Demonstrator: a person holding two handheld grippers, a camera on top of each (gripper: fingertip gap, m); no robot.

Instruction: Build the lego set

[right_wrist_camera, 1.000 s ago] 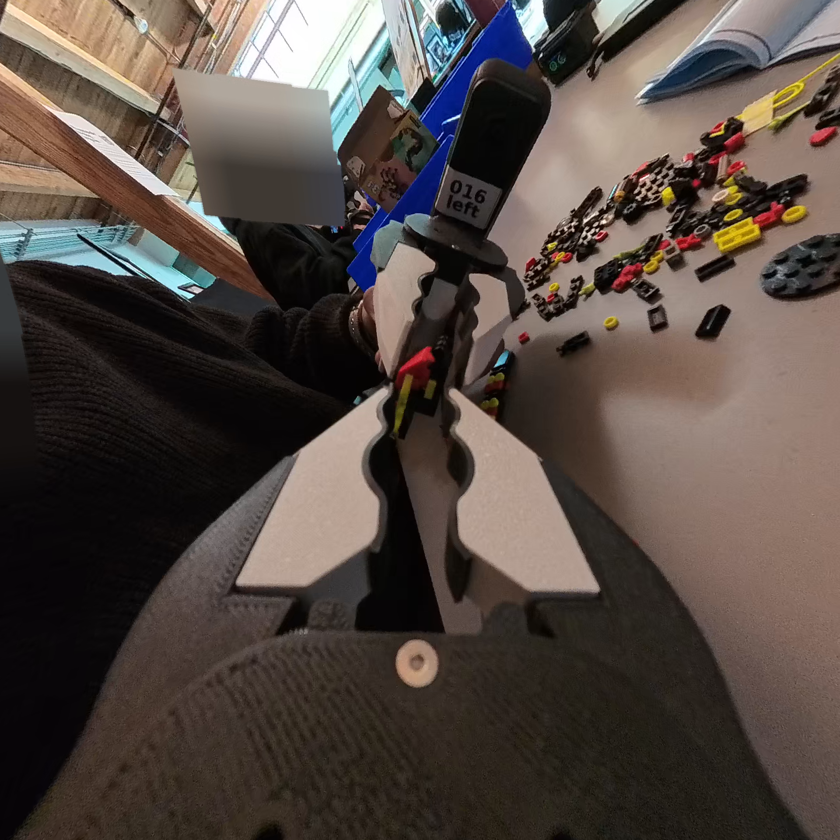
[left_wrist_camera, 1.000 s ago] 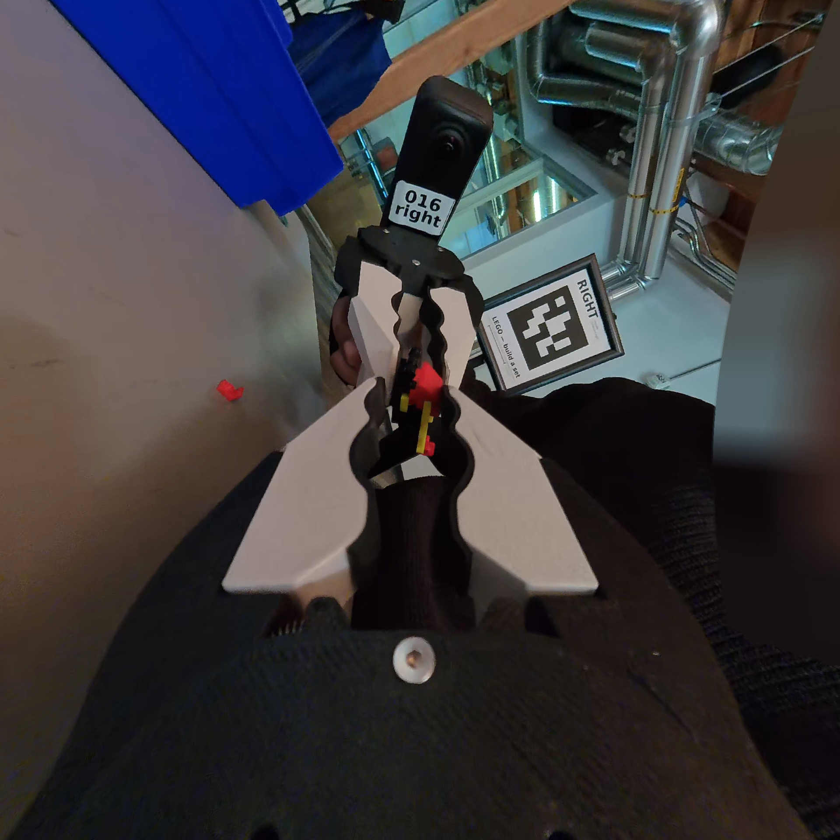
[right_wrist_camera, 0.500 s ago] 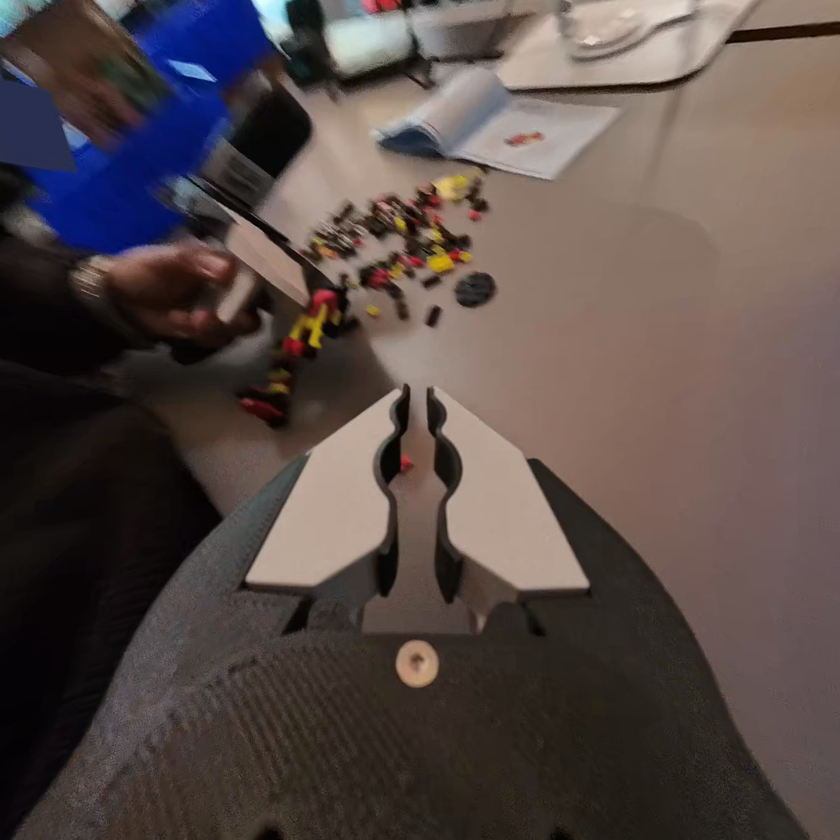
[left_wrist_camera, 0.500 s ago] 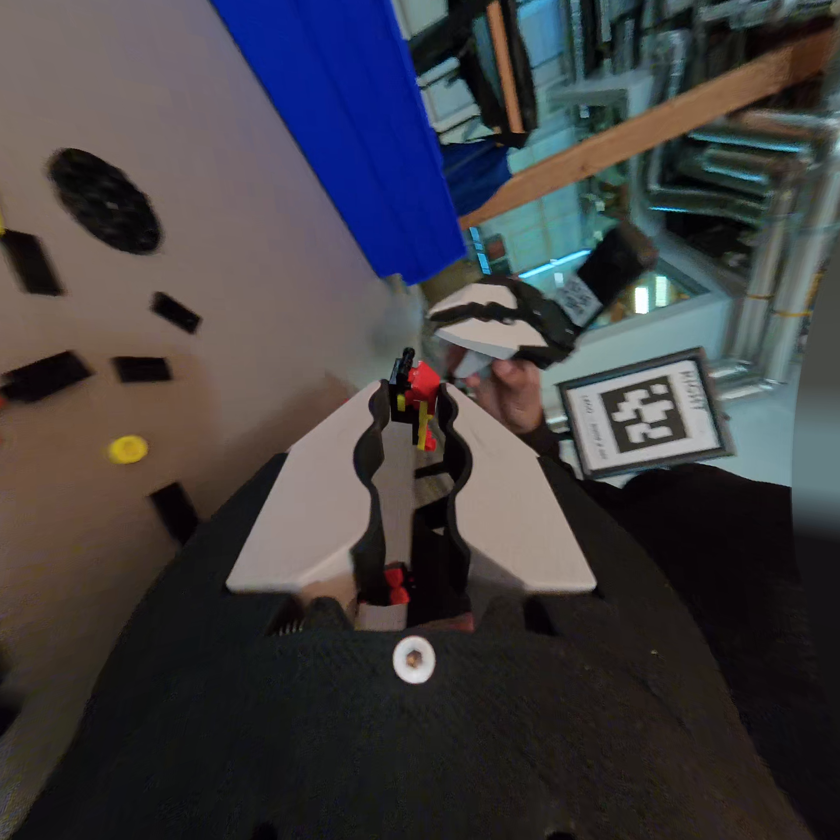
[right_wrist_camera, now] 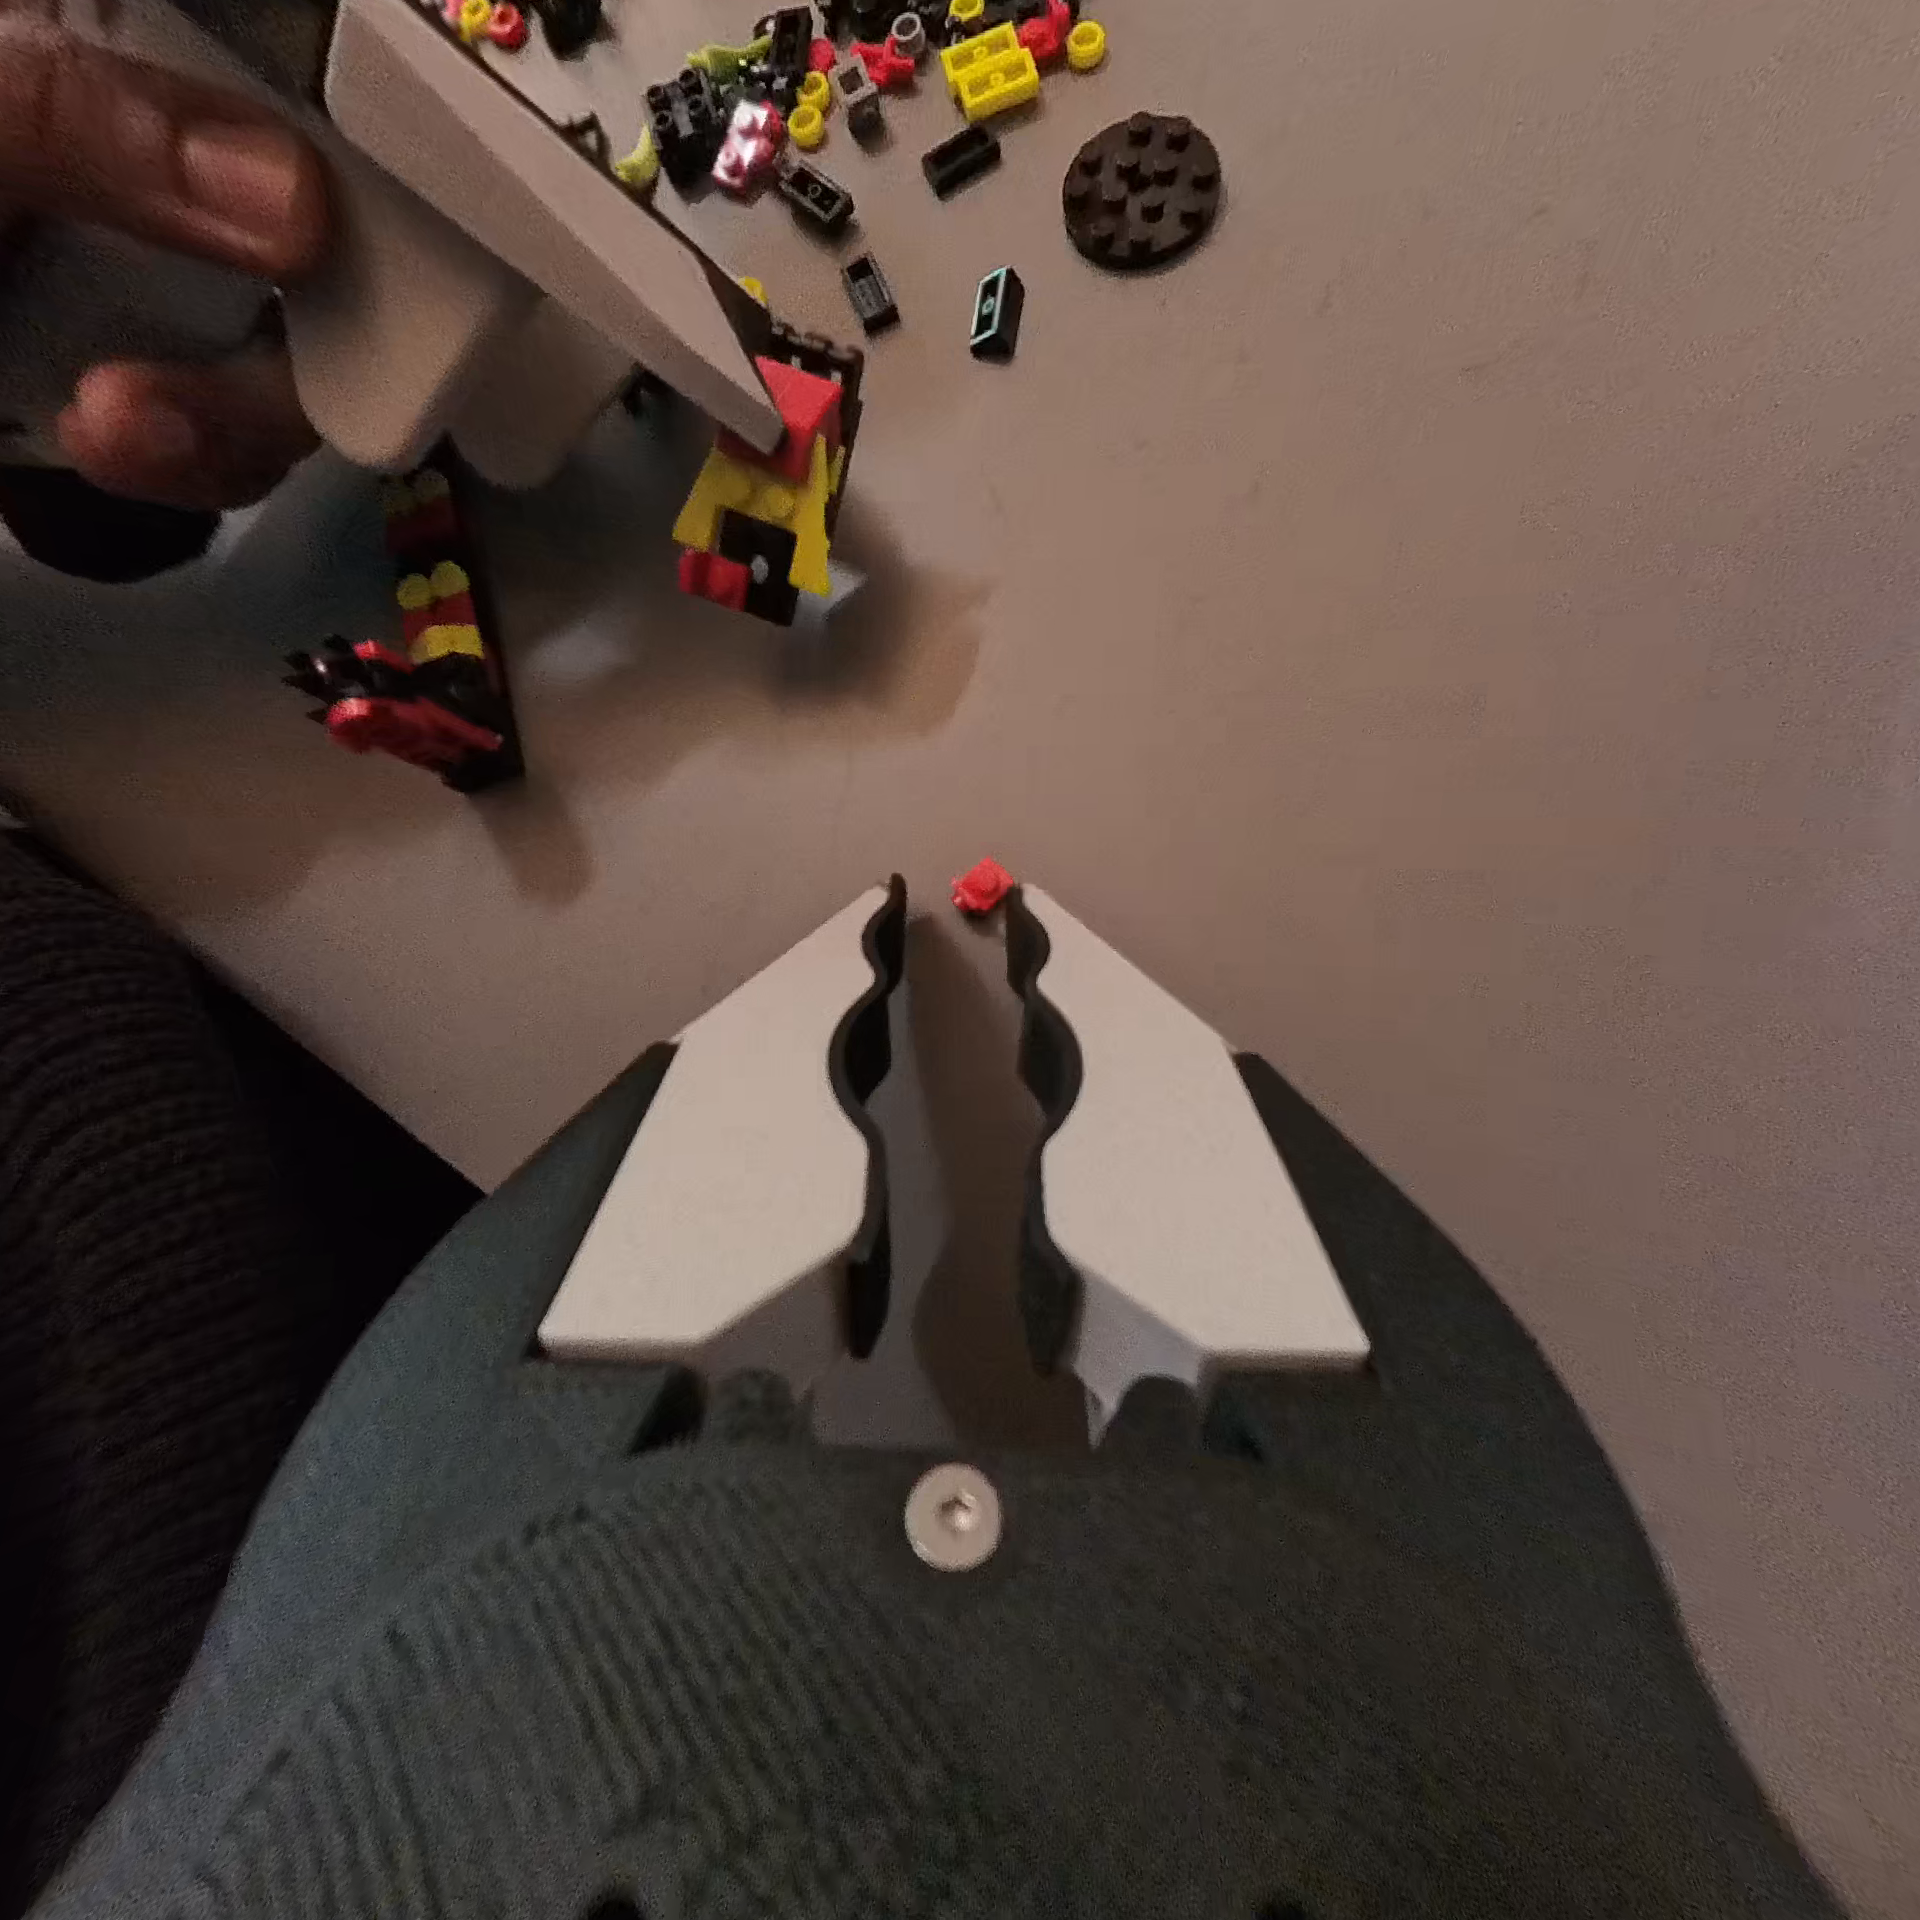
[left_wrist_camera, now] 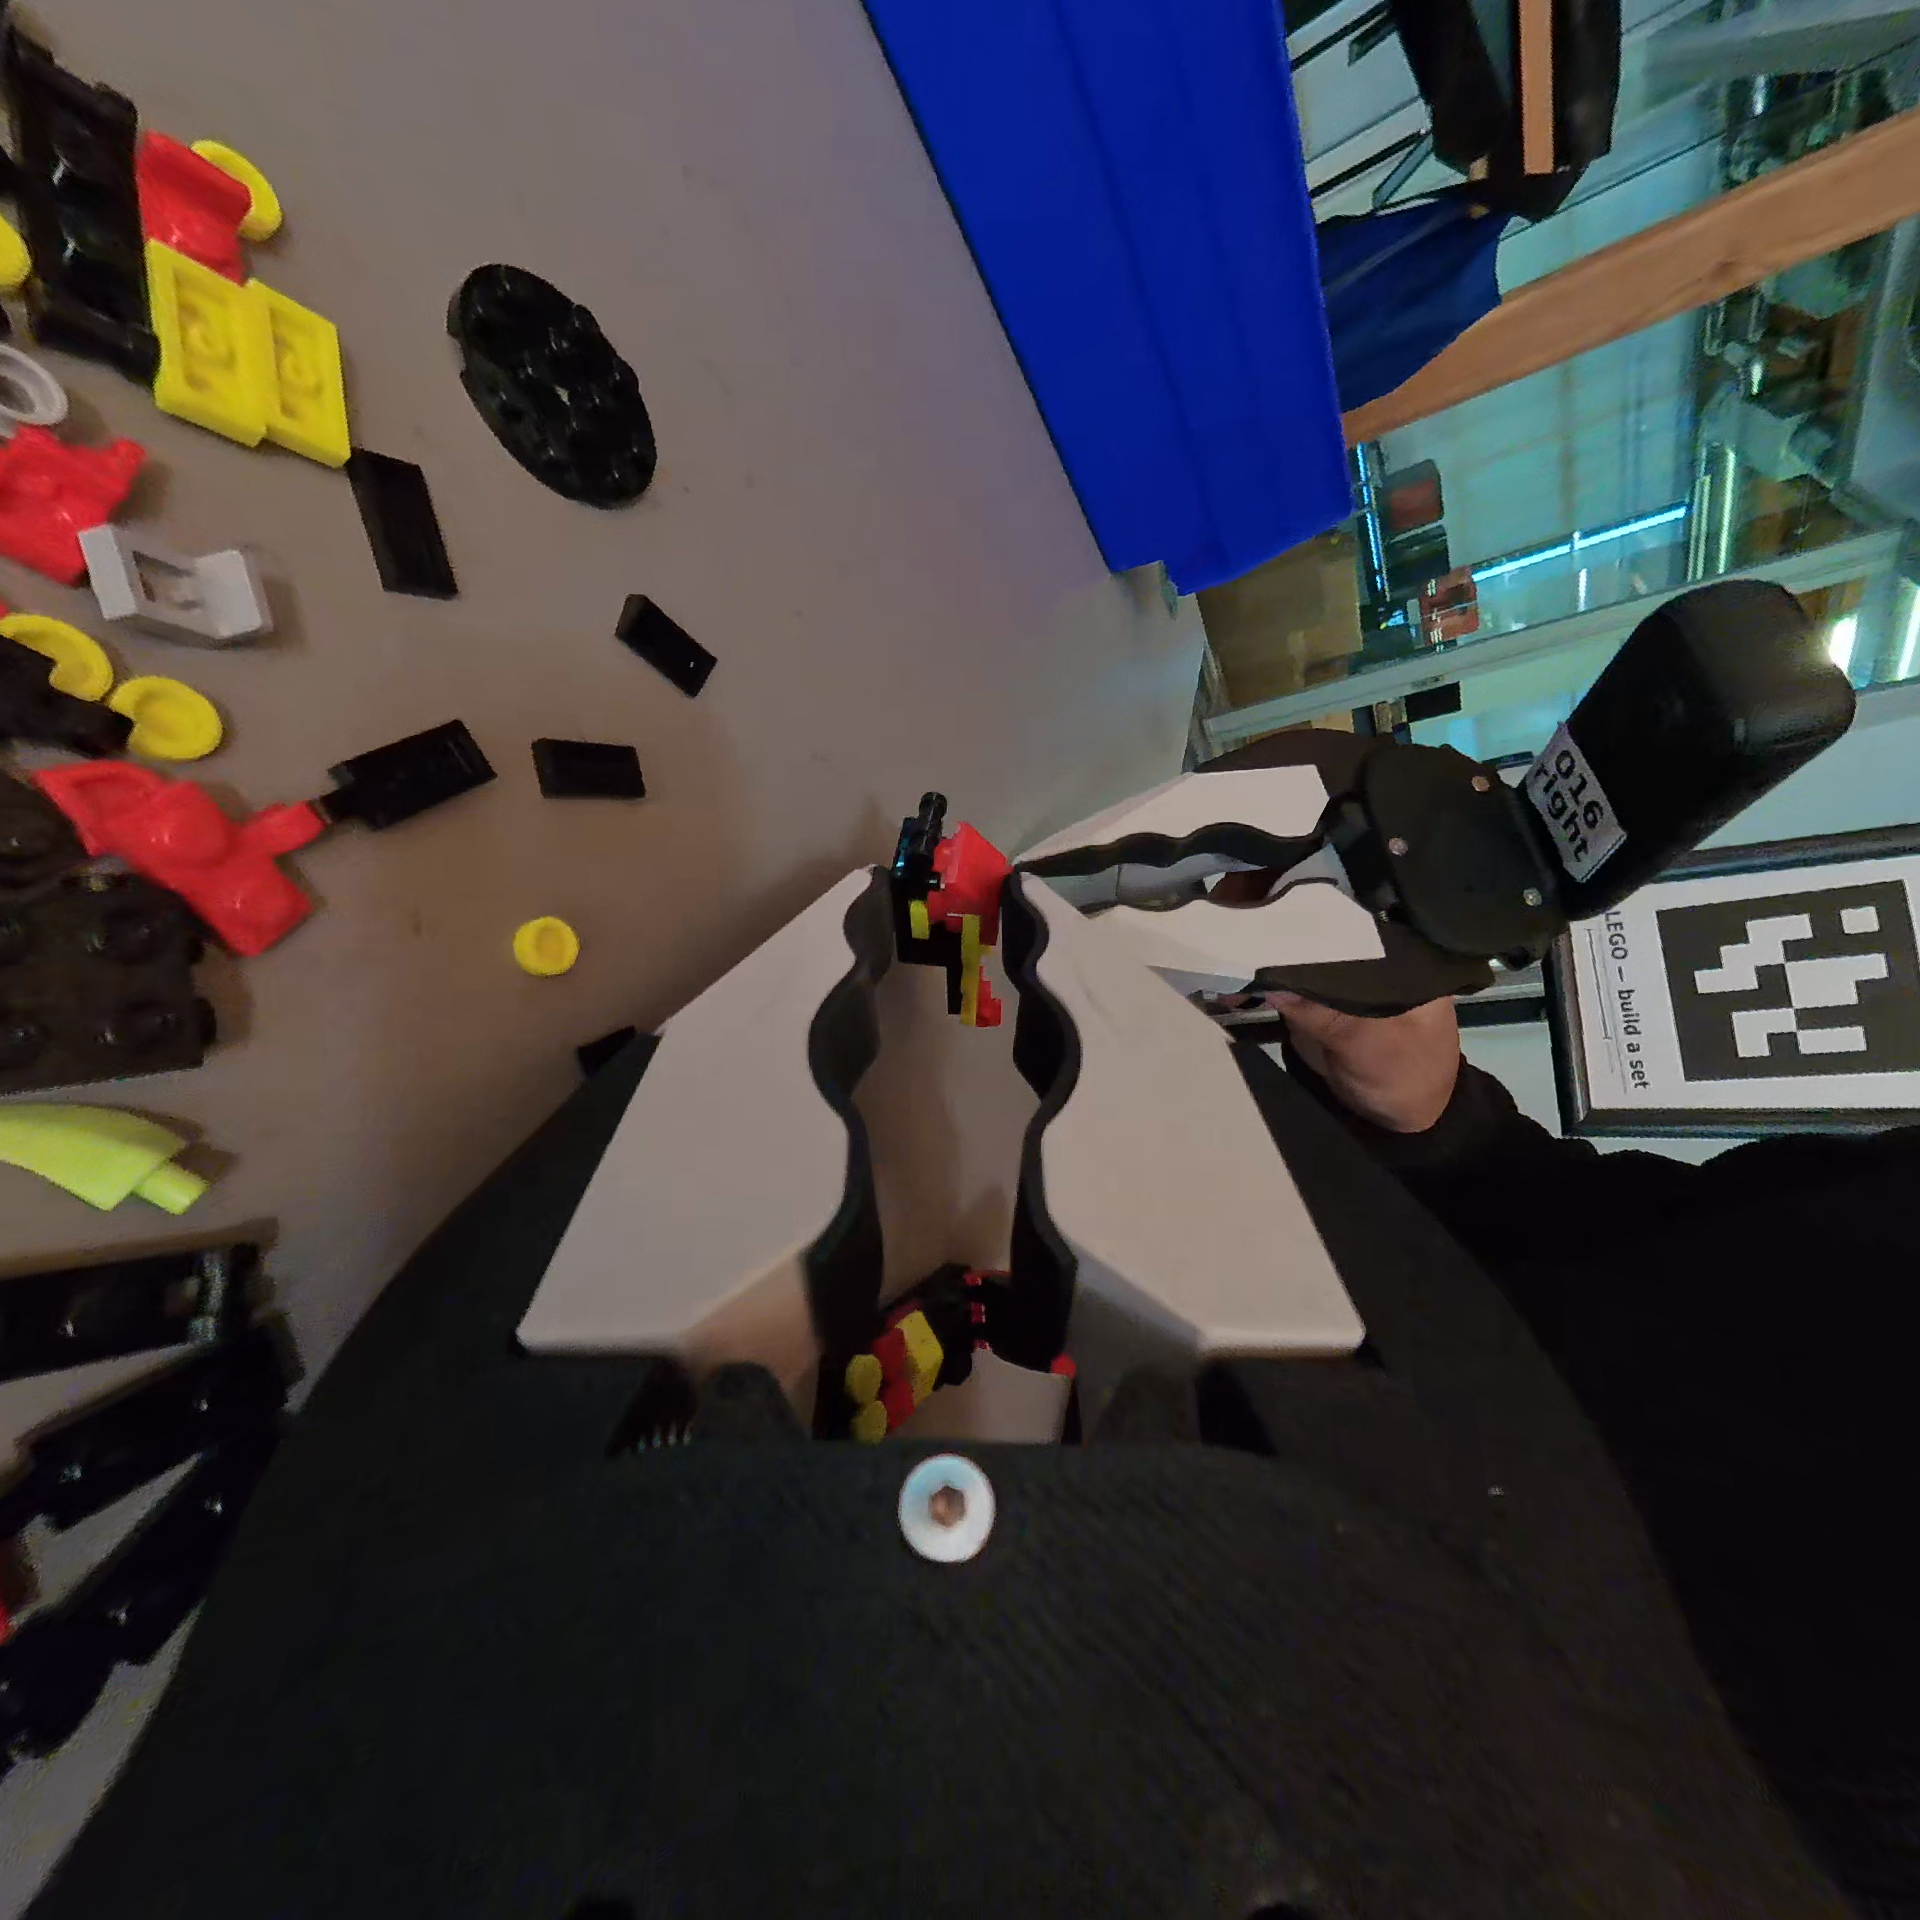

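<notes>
My left gripper (left_wrist_camera: 948, 883) is shut on a small red, black and yellow lego assembly (left_wrist_camera: 951, 925), held above the grey table. It also shows in the right wrist view (right_wrist_camera: 774, 488), gripped by the left gripper's fingers (right_wrist_camera: 551, 218). My right gripper (right_wrist_camera: 951, 896) is narrowly open and empty, low over the table. A tiny red piece (right_wrist_camera: 982, 886) lies on the table right at its fingertips. The right gripper also shows in the left wrist view (left_wrist_camera: 1195, 873), its tips close to the held assembly. A second, longer black, red and yellow assembly (right_wrist_camera: 416, 665) lies on the table.
Several loose black, yellow and red pieces (left_wrist_camera: 187, 343) and a black round plate (right_wrist_camera: 1143, 192) are spread on the table (right_wrist_camera: 1455, 727). A blue bin (left_wrist_camera: 1122, 260) stands at the far side. A framed marker sign (left_wrist_camera: 1766, 977) is beyond the table edge. The grippers' ends are close to 8 centimeters from one another. The black round plate (right_wrist_camera: 1143, 192) sits 9 centimeters or so from the ends of my left fingers. The left camera catches it too, in the left wrist view (left_wrist_camera: 580, 398).
My right gripper has let go of the small assembly, swung away and dropped to the table by the tiny red piece. My left gripper kept the assembly and turned toward the loose pieces.
</notes>
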